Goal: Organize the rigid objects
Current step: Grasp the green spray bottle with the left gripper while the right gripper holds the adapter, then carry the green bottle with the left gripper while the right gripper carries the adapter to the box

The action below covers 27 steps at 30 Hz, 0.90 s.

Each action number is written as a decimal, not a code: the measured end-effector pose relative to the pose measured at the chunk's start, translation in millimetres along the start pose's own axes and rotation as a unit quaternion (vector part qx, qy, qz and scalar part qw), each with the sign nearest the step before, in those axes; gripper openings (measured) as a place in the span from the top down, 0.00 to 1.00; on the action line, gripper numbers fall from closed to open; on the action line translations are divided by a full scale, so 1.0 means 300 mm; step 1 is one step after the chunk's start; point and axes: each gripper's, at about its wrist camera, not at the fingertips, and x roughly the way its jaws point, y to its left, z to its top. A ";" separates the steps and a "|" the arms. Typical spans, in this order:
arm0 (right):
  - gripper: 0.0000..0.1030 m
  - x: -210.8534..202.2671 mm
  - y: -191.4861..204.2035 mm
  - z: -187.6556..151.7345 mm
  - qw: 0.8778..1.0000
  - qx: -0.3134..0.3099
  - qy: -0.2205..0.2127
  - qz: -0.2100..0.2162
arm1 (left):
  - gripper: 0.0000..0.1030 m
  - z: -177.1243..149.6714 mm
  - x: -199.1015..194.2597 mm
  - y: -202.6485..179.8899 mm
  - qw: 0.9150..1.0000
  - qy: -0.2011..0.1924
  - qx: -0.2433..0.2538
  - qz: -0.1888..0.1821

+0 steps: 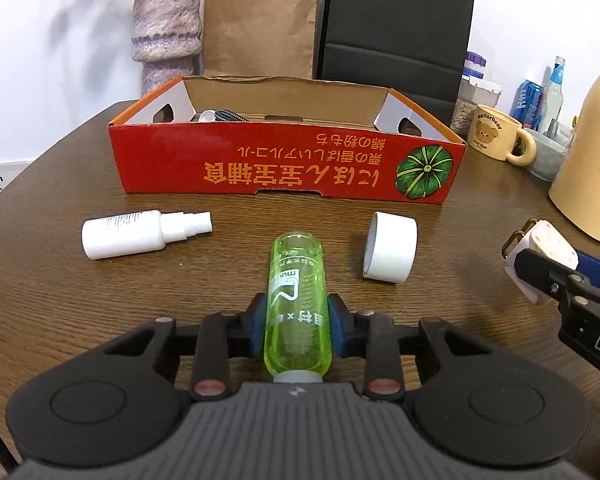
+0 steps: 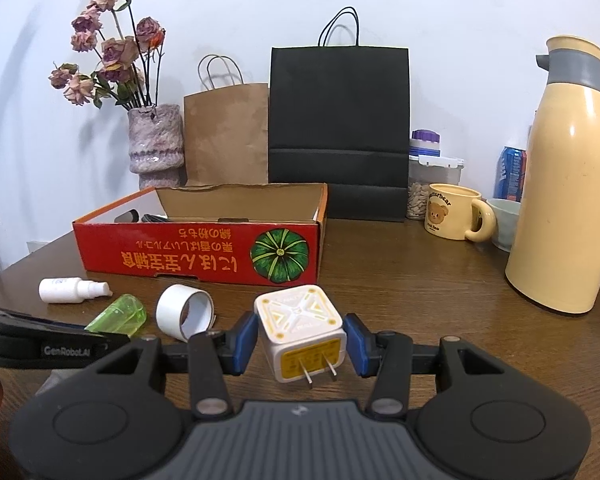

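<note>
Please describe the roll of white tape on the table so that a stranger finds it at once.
Find the red cardboard box on the brown table. In front of its pumpkin picture lies the white tape roll. Unlike the white spray bottle and green bottle nearby, it is a hollow ring.

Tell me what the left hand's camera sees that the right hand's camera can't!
Only the left camera shows the clear bottle with a blue cap behind the mug. Only the right camera shows the whole bunch of dried flowers and the black bag's handles. Both show the red box, green bottle, white bottle, tape roll and plug.
</note>
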 end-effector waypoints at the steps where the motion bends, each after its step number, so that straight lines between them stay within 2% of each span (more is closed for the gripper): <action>1: 0.55 -0.001 0.001 -0.001 1.000 0.000 0.000 0.000 | 0.69 0.000 -0.002 0.002 1.000 0.000 0.000 0.000; 27: 0.55 -0.026 0.077 0.022 1.000 0.009 -0.021 0.012 | 0.69 0.041 -0.119 0.063 0.998 -0.034 -0.028 -0.039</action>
